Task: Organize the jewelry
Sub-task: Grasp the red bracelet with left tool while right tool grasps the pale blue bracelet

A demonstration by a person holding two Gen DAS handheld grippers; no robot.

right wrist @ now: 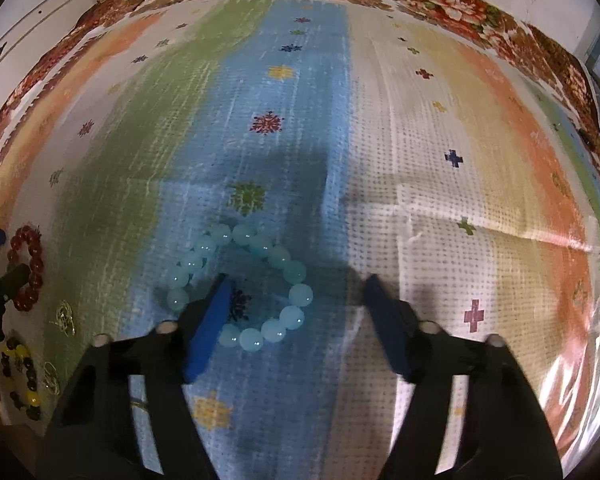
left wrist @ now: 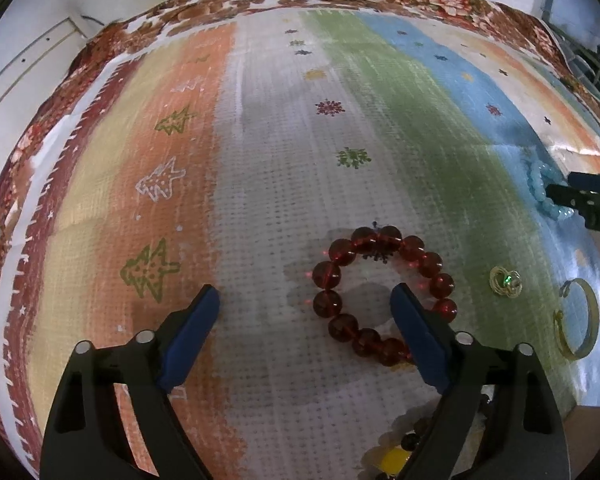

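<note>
My left gripper [left wrist: 304, 300] and right gripper [right wrist: 296, 292] both gape, each with one pad inside its bracelet: red bracelet [left wrist: 384, 296] left of blue bracelet [right wrist: 240, 284]. Closing could pinch only cloth [right wrist: 420, 208].

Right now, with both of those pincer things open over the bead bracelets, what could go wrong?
The left tool has one finger inside the red bracelet, so closing could pinch only a few beads, and they may roll free. The right tool sits likewise over the blue bracelet. Dragging the red one sideways could snag the small gold pieces nearby.
</note>
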